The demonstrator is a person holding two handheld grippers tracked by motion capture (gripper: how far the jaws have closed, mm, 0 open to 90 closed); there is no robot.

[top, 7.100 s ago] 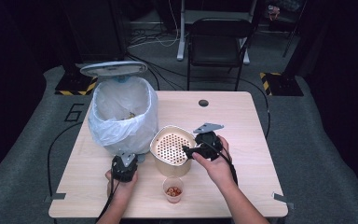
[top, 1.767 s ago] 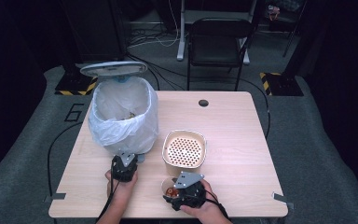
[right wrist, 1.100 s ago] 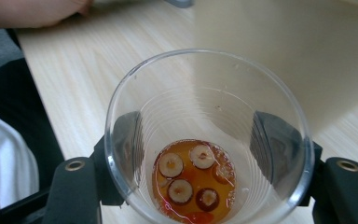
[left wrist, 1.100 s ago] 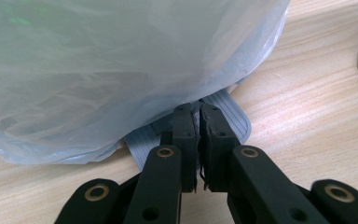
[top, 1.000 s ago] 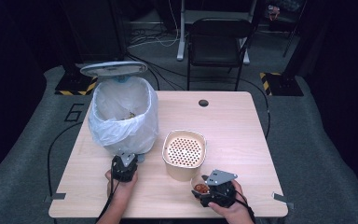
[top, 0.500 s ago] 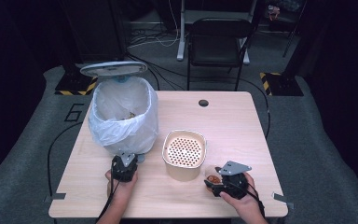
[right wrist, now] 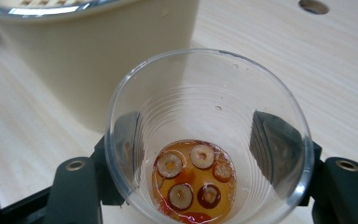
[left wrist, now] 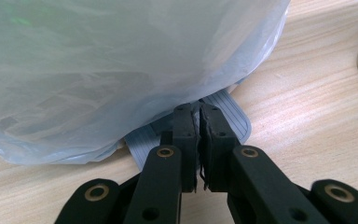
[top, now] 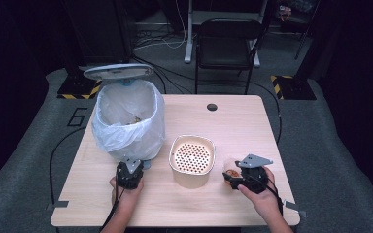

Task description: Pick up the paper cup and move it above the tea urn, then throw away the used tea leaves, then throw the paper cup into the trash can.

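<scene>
Right tool (top: pixel 234 175) is pinching a clear plastic cup (top: pixel 230 167), one jaw on each side of the wall, and you can see both pads pressed against it through the plastic in the right gripper view. The cup (right wrist: pixel 209 140) sits upright in that grip with a bit of amber liquid and a few sliced round fruit pieces (right wrist: pixel 193 179) at the bottom. From above it's near the front right part of the bench (top: pixel 243 121), just beside the cream strainer bowl (top: pixel 192 158), off to its right. Can't tell if the cup's base is touching the wood or lifted a little.

Left tool (top: pixel 129 174) is pressed together with nothing between the jaws. In the left gripper view the closed tips (left wrist: pixel 199 126) rest on the grey ribbed pedal (left wrist: pixel 228 119) that pokes out from under the bin (top: pixel 128 119). The bin has a white bag (left wrist: pixel 121 70) draped over its rim and bulging down right above the jaws, and its lid (top: pixel 118 72) stands open. There's some brownish stuff inside the bag, too small to make out.

The bin is at the left of the bench, the strainer bowl is in the middle, and the two sit close together.
</scene>
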